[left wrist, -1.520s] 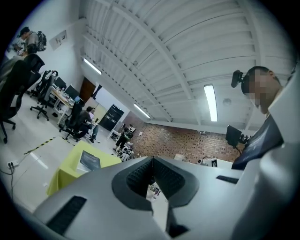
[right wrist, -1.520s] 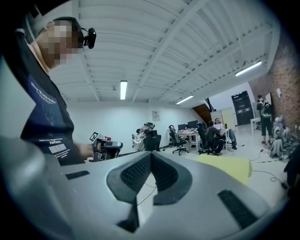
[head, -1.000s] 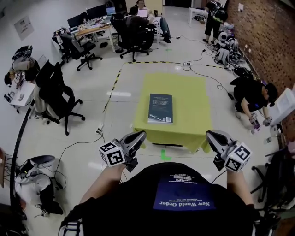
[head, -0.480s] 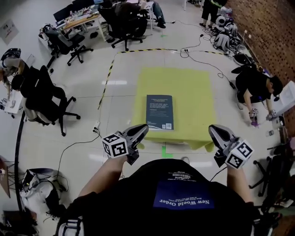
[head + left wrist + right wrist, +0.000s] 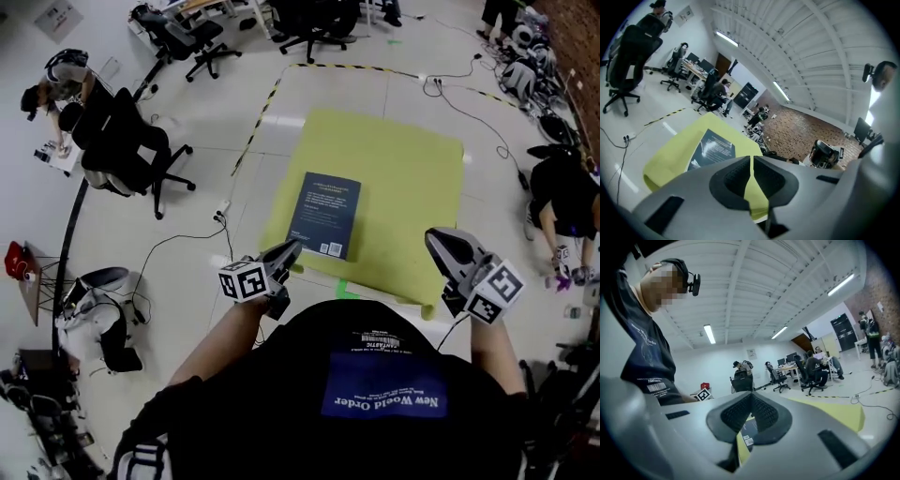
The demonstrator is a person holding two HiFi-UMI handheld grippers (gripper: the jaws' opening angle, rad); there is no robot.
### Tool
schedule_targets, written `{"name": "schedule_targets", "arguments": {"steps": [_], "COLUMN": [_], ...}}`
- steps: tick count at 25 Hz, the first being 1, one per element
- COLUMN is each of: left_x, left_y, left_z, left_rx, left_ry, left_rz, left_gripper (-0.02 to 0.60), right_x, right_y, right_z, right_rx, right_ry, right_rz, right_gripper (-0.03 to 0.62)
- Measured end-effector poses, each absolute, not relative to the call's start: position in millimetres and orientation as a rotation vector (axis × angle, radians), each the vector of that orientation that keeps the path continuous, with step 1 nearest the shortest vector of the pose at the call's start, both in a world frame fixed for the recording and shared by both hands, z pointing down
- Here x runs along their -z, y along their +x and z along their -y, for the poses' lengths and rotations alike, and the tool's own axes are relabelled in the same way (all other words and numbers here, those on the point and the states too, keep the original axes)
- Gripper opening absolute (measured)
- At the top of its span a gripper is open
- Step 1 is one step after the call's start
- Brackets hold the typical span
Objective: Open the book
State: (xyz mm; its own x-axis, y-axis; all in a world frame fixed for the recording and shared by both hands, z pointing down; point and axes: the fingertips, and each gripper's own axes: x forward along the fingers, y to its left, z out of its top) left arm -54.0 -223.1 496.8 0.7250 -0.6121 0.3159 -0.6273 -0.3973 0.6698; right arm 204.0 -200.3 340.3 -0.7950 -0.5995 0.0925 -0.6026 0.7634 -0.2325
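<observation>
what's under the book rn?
The closed book lies flat on a yellow-green cloth. The cloth covers whatever supports it, so that surface is hidden, as is the patch of cloth beneath the book.

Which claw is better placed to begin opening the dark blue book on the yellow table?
Left, probably. The left claw is close to a corner of the dark blue book; the right claw stands farther away.

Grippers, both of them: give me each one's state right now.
Left gripper: closed, holding nothing.
Right gripper: closed, holding nothing.
</observation>
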Motion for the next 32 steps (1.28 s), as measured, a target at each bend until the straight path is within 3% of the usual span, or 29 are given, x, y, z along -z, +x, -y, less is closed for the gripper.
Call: {"name": "schedule_targets", "arguments": {"steps": [5, 16, 22, 32], "left_x": [-535.4, -650.0, -666.8, -668.5], "left_y": [-72.4, -123.8, -112.3, -110.5], "left_z": [231.1, 261.8, 261.8, 261.7], "left_rx": [-0.074, -0.165, -0.192, -0.115], "left_ry": [2.020, 1.841, 1.836, 1.749], "left_rz": [1.027, 0.817, 0.758, 0.849], "left_gripper": [0.011, 0.236, 0.241, 0.241], "right_x": [-363.3, -420.1, -444.3, -453.7], "right_y": [192.8, 109.2, 89.2, 125.4], "right_z": [220.4, 230.0, 228.1, 220.1], "right_rx": [-0.442, -0.627, -0.715, -0.743], "right_ry": [0.934, 1.120, 1.101, 1.061], "right_rz": [2.947, 2.748, 2.731, 2.765], "right_gripper": [-0.014, -0.014, -0.014, -0.014]}}
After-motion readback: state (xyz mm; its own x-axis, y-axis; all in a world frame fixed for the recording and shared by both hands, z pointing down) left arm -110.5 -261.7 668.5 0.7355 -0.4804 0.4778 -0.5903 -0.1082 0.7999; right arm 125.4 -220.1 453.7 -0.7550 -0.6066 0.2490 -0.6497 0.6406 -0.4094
